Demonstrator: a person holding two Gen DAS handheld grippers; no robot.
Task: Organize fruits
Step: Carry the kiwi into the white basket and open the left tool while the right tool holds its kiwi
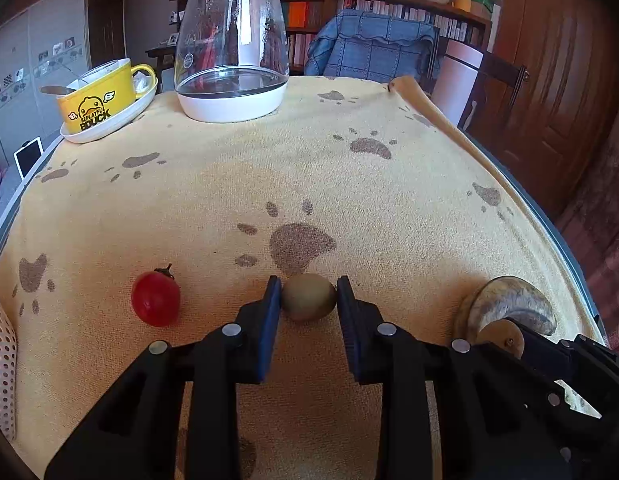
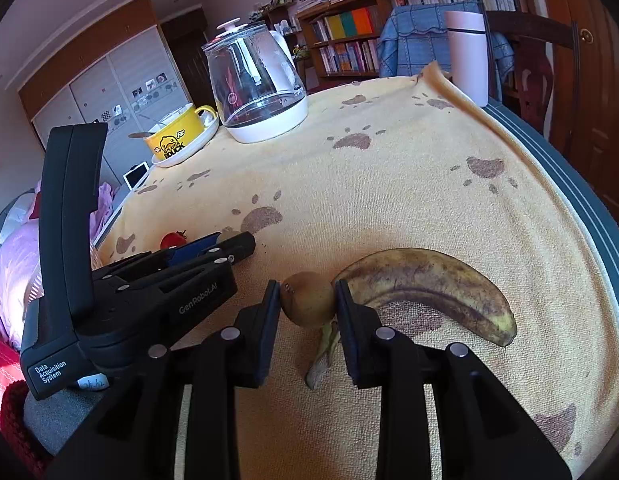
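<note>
**Both grippers clamped on small fruit**

Kiwi (image 1: 308, 297) pinched between left gripper (image 1: 308, 300) fingers; tomato (image 1: 156, 299) just left of them. Brown round fruit (image 2: 307, 299) gripped by right gripper (image 2: 307, 302); banana (image 2: 429, 284) touching right finger, on towel (image 2: 389, 184).

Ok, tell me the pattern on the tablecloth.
Yellow tablecloth with brown paw prints; clearest in the left wrist view.
</note>
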